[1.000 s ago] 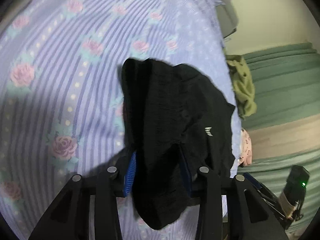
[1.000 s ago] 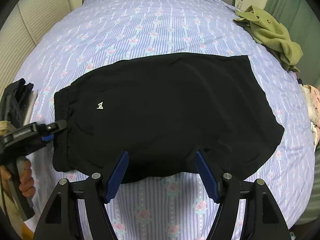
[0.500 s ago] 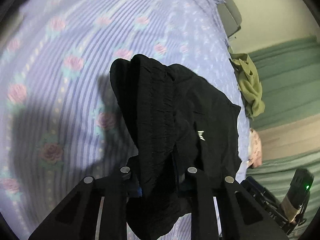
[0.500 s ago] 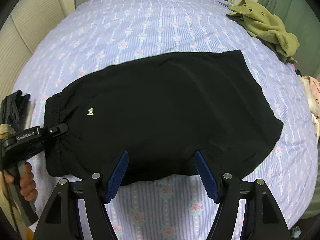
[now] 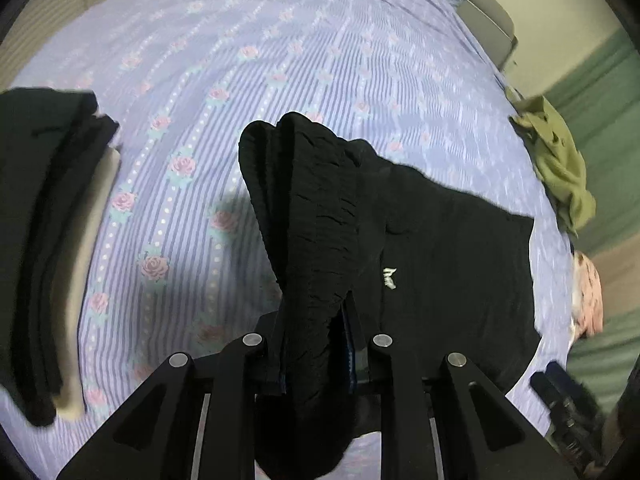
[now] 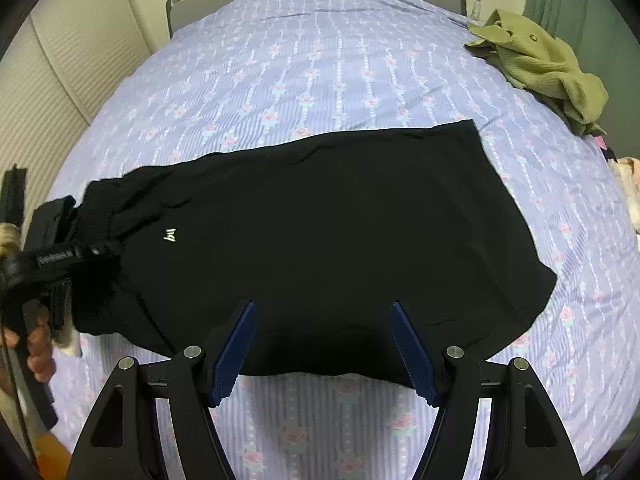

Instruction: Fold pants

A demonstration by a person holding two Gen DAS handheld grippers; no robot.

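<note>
A: The left gripper's fingers are pinched tight on the gathered waistband of the black pants, lifting that end; the right gripper hangs wide open, holding nothing, above the near hem.

B: And the pants?

A: Spread sideways across the floral bedsheet.

B: Progress?

A: Apparently early. The fold across looks not yet made. An olive garment and a dark folded stack lie off to the sides.

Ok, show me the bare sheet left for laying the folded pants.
Bare floral sheet lies between the black pants and the headboard. Crowded: olive garment at the right edge, dark folded stack on the left.
</note>
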